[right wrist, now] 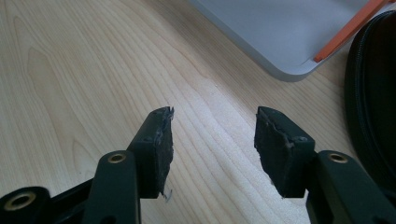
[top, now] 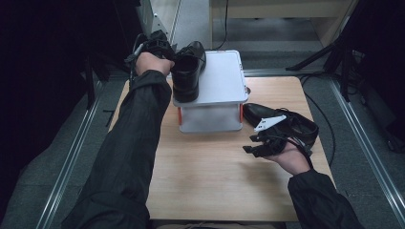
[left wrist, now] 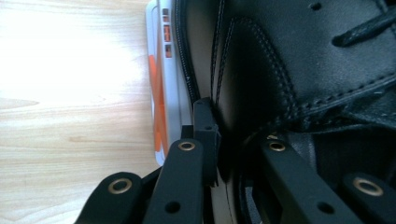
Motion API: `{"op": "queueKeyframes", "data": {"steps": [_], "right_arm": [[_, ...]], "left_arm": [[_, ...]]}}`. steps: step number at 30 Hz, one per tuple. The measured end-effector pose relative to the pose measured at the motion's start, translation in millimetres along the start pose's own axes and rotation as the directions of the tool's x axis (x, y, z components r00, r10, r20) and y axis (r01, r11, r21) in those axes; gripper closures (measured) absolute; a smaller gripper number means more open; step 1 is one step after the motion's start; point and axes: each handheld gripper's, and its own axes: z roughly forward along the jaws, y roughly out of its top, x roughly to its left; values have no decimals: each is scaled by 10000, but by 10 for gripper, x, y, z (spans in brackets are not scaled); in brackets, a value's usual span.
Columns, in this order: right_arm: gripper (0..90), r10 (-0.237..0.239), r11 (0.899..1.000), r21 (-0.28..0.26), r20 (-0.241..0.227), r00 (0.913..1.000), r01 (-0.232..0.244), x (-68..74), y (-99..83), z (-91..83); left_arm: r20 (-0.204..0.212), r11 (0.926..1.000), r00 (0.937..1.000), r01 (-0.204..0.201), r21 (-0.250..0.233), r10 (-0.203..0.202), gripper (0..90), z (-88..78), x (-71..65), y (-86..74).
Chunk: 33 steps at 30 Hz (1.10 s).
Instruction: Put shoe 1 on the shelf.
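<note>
High view shows a wooden desk (top: 205,176) with a white box (top: 217,90) sitting at its far side. A black shoe (top: 187,67) stands on top of the box, near the left edge of the lid, with its toe pointing away from the person. The left tongs (top: 160,47) are up at the back part of this shoe, and the person's left hand (top: 152,62) holds them there. Left gripper view looks along these tongs (left wrist: 233,140) from very close. One jaw is outside the black leather side of the shoe (left wrist: 299,70) and the other jaw goes into the shoe's opening, so the tongs are gripping the shoe's side wall. The white box (left wrist: 159,56) with orange marks is just beside it, and the light wood of the desk (left wrist: 70,116) is on the left. A second black shoe (top: 282,121) lies on the desk to the right of the box, touching or almost touching it. The right tongs (top: 258,145) sit just in front of that shoe, held by the right hand (top: 291,160). Right gripper view shows these tongs (right wrist: 212,144) wide open with nothing between them, just over the bare desk (right wrist: 93,70). A corner of the white box (right wrist: 280,37) is ahead, and the dark edge of the second shoe (right wrist: 371,102) is at the right.
</note>
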Motion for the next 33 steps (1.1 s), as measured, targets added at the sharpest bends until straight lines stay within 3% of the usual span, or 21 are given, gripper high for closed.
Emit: {"op": "queueKeyframes", "data": {"steps": [2, 14, 20, 28, 33], "right_arm": [[477, 17, 10000, 14, -9, 10000, -17, 3, 1, 0], [477, -76, 10000, 46, 17, 10000, 76, 19, 15, 13], [477, -86, 9999, 98, 22, 10000, 86, 29, 21, 19], [477, -128, 9999, 111, 25, 9999, 127, 28, 20, 24], [477, -95, 9999, 99, 75, 9999, 94, 24, 15, 16]], "left_arm": [[-44, 9999, 9999, -97, -56, 97, 829, 24, -22, -9], [664, 9993, 9972, -339, 128, 330, 723, 29, -47, -55], [638, 9985, 9968, -492, 260, 474, 700, 34, -42, -76], [1473, 9975, 9866, -710, -30, 707, 611, -90, 19, -119], [1776, 9955, 9797, -893, -314, 935, 550, -231, 100, -144]]}}
